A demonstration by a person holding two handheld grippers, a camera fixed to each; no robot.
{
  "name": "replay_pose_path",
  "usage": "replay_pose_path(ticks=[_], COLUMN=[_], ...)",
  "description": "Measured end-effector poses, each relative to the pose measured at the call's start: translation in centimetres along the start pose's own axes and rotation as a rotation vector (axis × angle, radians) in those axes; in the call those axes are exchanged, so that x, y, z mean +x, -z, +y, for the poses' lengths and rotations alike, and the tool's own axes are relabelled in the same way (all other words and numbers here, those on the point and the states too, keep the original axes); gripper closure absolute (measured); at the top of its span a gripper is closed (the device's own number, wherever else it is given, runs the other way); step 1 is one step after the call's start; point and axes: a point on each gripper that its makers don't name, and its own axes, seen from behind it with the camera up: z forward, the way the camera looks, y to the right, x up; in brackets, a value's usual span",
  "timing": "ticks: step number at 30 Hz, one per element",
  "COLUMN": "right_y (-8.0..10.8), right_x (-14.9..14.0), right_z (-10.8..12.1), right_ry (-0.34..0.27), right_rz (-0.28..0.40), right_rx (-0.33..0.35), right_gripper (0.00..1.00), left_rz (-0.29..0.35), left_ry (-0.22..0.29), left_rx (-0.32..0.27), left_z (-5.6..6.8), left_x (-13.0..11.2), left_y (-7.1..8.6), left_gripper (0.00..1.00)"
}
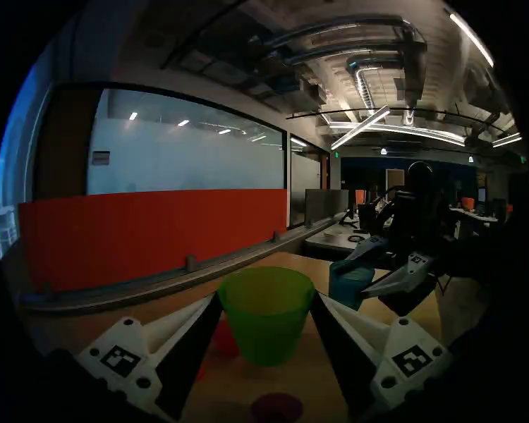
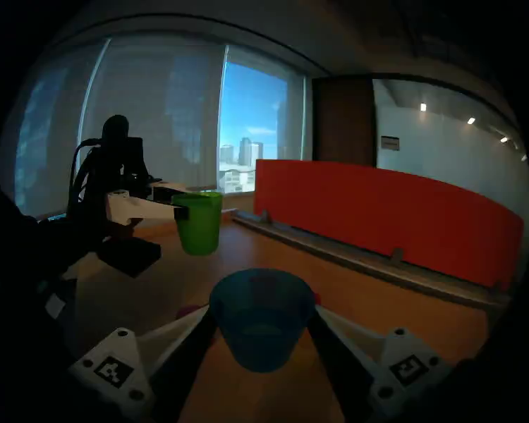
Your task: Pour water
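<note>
In the left gripper view, we saw the left claw [image 1: 266, 302] closed on a green cup [image 1: 266, 328], one finger pressed to each side of it. The cup stood upright between the fingers, above the wooden worktop [image 1: 314, 384], where a red dot [image 1: 226, 340] lay just behind its left side. Farther off to the right, the other claw held a blue cup, also upright and well apart from the green one.

In the right gripper view, the right claw [image 2: 262, 314] gripped that blue cup [image 2: 262, 338] from both sides, its mouth open toward us. We could not tell whether it held water. Beyond it to the left, the green cup hung clear of the worktop. An orange partition [image 2: 405, 211] ran along the far edge, beside a bright window [image 2: 254, 141].
</note>
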Motion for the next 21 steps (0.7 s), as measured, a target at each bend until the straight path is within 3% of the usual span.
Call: replay_pose_path(ticks=[21], right_y=[-0.4], right_x=[1.9], right_z=[0.1], right_ry=[-0.015], right_rz=[0.09], right_rx=[0.004], right_gripper=[0.1], left_rz=[0.007], left_ry=[0.003], left_rx=[0.001], left_z=[0.1], left_x=[-0.3], left_y=[0.2], left_gripper=[0.12])
